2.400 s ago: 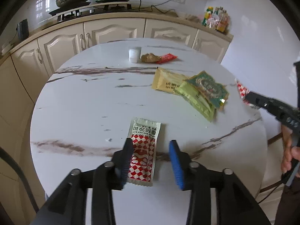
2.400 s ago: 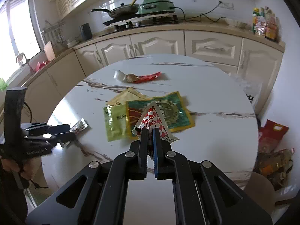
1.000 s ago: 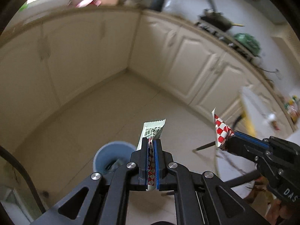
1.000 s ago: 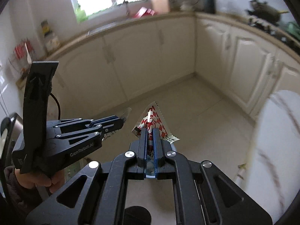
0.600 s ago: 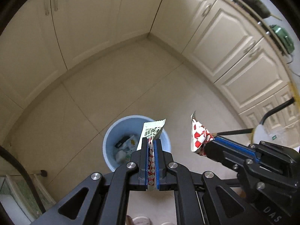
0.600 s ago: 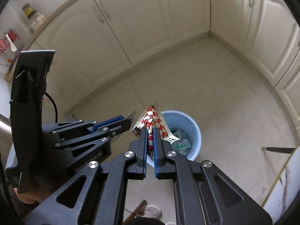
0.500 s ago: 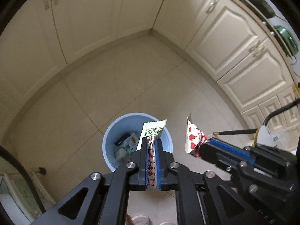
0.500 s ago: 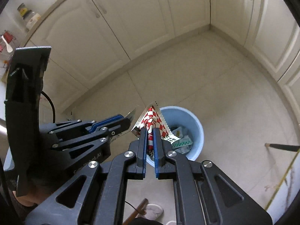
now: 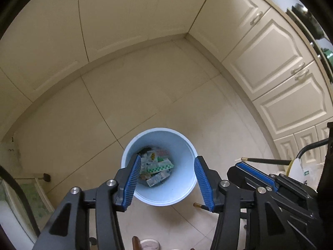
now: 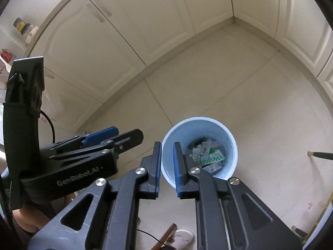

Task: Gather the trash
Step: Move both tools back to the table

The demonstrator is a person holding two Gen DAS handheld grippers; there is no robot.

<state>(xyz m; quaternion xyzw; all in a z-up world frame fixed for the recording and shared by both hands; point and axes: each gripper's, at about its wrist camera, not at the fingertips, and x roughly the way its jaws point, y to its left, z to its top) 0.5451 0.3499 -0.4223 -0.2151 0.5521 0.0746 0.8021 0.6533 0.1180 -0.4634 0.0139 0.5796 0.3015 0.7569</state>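
Left gripper [image 9: 167, 165] and right gripper [image 10: 167, 149]: jaws opening, empty, above blue bin [image 9: 166, 195] holding wrappers [image 9: 155, 167]; checkered packets gone from both.

Cream cabinets [image 9: 276, 66] line the beige tiled floor [image 9: 145, 95]; perhaps a slipper [image 10: 183, 237].

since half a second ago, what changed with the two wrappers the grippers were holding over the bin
Both were let go. The left gripper is opening and nothing is between its blue pads; its white-and-red checked wrapper is gone. The right gripper is also opening, with its red-and-white wrapper gone too. Which piece they are among the litter below cannot be told. The round light-blue plastic bin stays on the tiled floor under both grippers.
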